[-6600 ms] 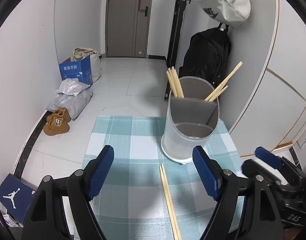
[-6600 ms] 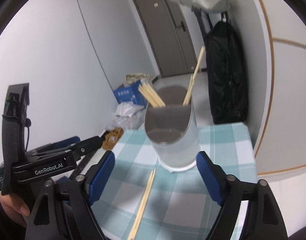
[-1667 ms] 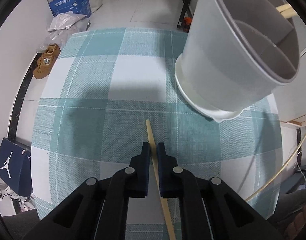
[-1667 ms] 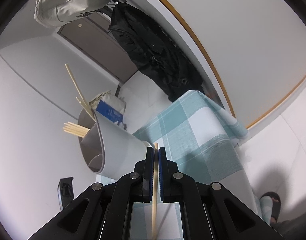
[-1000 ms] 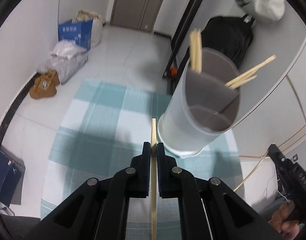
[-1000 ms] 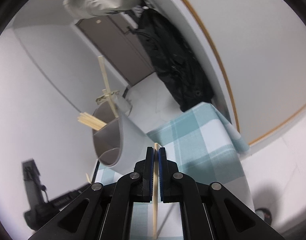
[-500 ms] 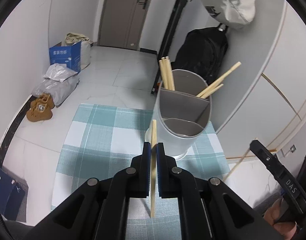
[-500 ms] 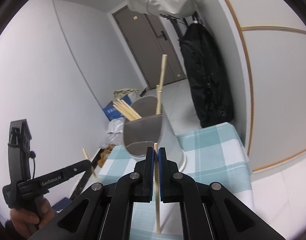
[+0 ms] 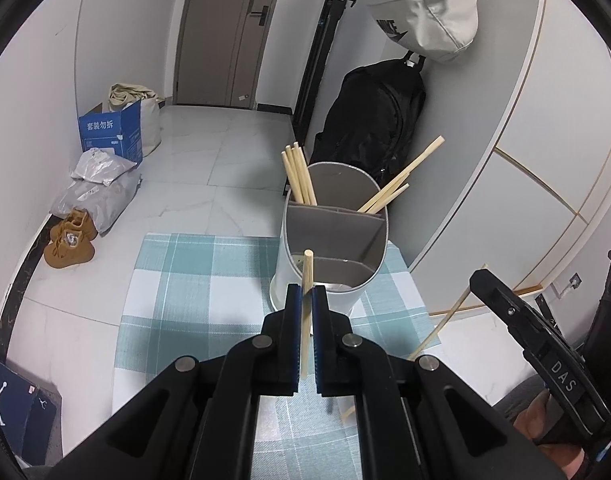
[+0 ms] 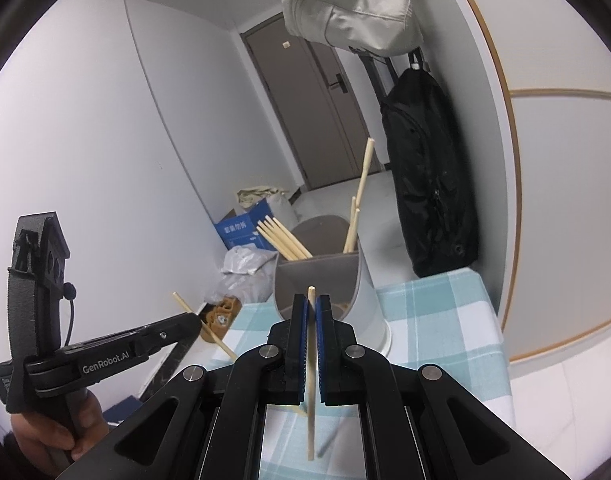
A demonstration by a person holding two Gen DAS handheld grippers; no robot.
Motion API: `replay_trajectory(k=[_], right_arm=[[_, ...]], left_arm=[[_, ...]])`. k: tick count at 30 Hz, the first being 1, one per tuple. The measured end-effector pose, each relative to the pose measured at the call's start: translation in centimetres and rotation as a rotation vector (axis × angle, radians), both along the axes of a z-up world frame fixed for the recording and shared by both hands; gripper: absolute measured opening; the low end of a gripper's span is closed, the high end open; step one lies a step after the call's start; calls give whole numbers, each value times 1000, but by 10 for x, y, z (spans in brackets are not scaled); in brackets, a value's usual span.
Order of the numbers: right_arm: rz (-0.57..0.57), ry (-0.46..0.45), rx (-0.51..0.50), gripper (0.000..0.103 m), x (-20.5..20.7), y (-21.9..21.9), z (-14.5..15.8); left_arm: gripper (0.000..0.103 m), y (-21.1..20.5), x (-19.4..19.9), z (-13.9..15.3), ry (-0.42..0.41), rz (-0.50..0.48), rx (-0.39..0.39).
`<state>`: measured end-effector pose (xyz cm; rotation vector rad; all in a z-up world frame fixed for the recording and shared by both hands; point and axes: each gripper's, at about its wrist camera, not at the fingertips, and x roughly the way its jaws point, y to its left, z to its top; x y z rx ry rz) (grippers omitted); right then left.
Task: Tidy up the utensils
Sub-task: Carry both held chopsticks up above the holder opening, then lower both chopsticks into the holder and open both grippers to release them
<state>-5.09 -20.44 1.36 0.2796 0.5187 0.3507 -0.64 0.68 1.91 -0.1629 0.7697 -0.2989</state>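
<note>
My left gripper [image 9: 304, 294] is shut on a wooden chopstick [image 9: 306, 280], held upright just in front of the grey divided utensil holder [image 9: 337, 248]. My right gripper [image 10: 311, 304] is shut on a second chopstick [image 10: 311, 400], also upright before the holder [image 10: 325, 280]. The holder stands on the teal checked cloth [image 9: 193, 276]; its two back compartments hold several chopsticks [image 9: 299, 178], and the front compartment shows none. Each view shows the other gripper off to the side: the right one [image 9: 505, 304] with its chopstick, the left one [image 10: 185, 322] with its own.
A black backpack [image 9: 369, 120] leans on the wall behind the holder, with a pale bag [image 9: 421, 4] hanging above. On the floor at left lie a blue box [image 9: 111, 130], plastic bags [image 9: 97, 192] and brown shoes [image 9: 71, 240]. The table's edges are near on both sides.
Both grippers have risen with their chopsticks and rolled level; the holder now sits lower and more central in both views. The jaws have stayed shut.
</note>
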Motion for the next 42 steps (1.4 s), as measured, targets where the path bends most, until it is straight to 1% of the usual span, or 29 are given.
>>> replay_trajectory(k=[3, 5, 8, 12, 15, 17, 21, 23, 26, 30, 34, 38, 42], right_arm=[[-5, -8, 6, 3, 4, -2, 7], [-11, -12, 17, 3, 7, -4, 12], [-25, -15, 40, 3, 12, -10, 21], [-39, -24, 63, 3, 19, -17, 37], [-44, -48, 70, 3, 26, -20, 54], [-54, -65, 59, 3, 32, -22, 70], [-65, -101, 50, 3, 50, -23, 99], [-71, -128, 43, 3, 60, -23, 114], [-73, -160, 41, 3, 77, -21, 131], [-86, -191, 24, 3, 102, -16, 144], [-90, -189, 10, 3, 127, -12, 140], [-93, -159, 3, 3, 146, -9, 121], [-87, -111, -6, 3, 165, -4, 97]], left_arm=[[1, 0, 1, 7, -13, -7, -5], [1, 2, 1, 13, -23, -12, -35], [1, 5, 2, 27, -39, -9, -66], [1, 3, 6, 48, -62, -14, -74], [1, 0, 12, 68, -90, -24, -87], [1, 0, 17, 83, -109, -31, -116], [1, -4, 25, 109, -159, -28, -119], [1, -7, 34, 119, -171, -34, -121], [1, -11, 48, 127, -183, -33, -108], [1, -13, 62, 129, -183, -30, -100], [1, -16, 80, 125, -178, -28, -74], [1, -18, 100, 108, -153, -31, -50], [1, -17, 113, 87, -124, -37, -44]])
